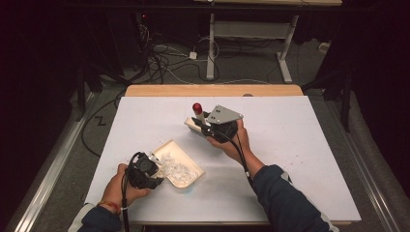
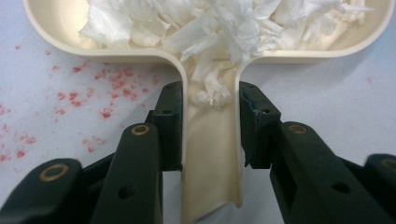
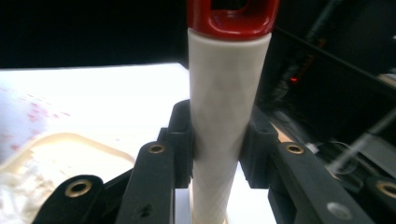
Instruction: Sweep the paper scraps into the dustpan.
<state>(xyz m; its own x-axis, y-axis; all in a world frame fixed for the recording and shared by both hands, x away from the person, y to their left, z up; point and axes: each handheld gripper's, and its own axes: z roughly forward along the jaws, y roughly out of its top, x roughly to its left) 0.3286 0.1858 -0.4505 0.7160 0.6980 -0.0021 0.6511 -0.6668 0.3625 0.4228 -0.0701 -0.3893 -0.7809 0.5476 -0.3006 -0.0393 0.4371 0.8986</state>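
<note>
1. The left gripper (image 2: 210, 126) is clamped on the handle of the cream dustpan (image 2: 210, 154); both pads press against the sides of the handle.
2. The dustpan (image 1: 178, 163) lies flat on the white table (image 1: 300, 159), at the near left, with its open edge facing away from the person's left hand (image 1: 123, 186).
3. White shredded paper (image 2: 224, 28) fills the pan, and a few shreds extend into the handle channel.
4. The right gripper (image 3: 217, 154) is clenched on the white handle of a brush (image 3: 226, 126), which ends in a red cap (image 3: 232, 16).
5. In the high view, the brush (image 1: 197, 116) stands upright near the table centre, well apart from the dustpan.
6. Red specks (image 2: 107, 84) are scattered on the table beside the dustpan handle.
</note>
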